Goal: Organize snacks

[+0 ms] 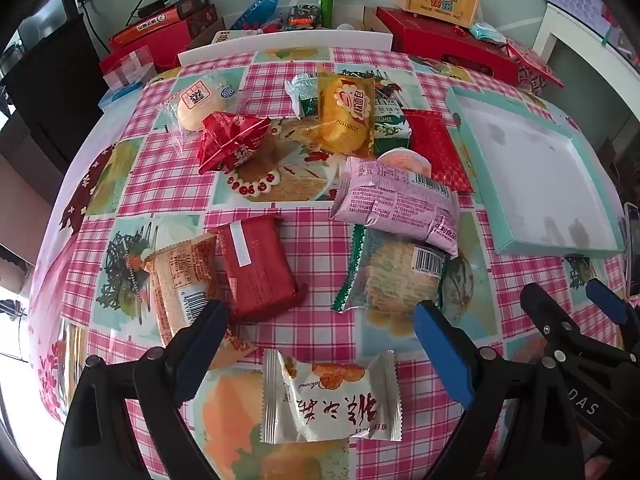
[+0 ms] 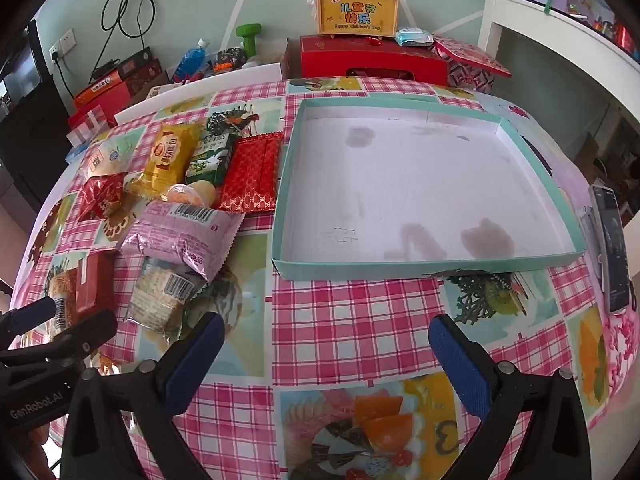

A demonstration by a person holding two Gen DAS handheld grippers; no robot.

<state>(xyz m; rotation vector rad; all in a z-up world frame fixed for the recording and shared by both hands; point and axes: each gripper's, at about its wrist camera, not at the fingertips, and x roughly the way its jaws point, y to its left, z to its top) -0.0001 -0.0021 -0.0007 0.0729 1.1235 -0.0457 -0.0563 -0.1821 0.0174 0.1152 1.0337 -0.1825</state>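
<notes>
**Both grippers spread wide above a table of scattered snacks**

The left gripper [image 1: 320, 344] is seen at the bottom of the left wrist view with its jaws spread as wide as they go, and nothing is gripped between them. A white snack packet [image 1: 330, 398] with orange print lies on the checked tablecloth [image 1: 320, 320] in the lower centre of that frame, within the gap between the fingers but untouched by them. Just above, left of centre, a dark red packet [image 1: 260, 268] is found partly overlapping an orange packet [image 1: 180, 280], whose lower end is hidden behind the left finger. Right of centre, a pink packet [image 1: 396, 204] rests on a green-edged clear packet [image 1: 394, 276]. Higher in the frame, a yellow packet [image 1: 346, 114], a crumpled red foil packet [image 1: 232, 140] and a round bun in clear wrap [image 1: 200, 106] are spread around.

The right gripper [image 2: 324, 360] is shown at the bottom of the right wrist view, likewise fully spread and empty, with only tablecloth between its fingers. A shallow teal-rimmed tray [image 2: 420, 270] with a white, stained floor fills the upper right of that frame; no snack lies inside it. A flat red patterned packet [image 2: 252, 174] sits just beside the tray's left wall. A phone [image 2: 610, 240] lies near the right edge.
</notes>
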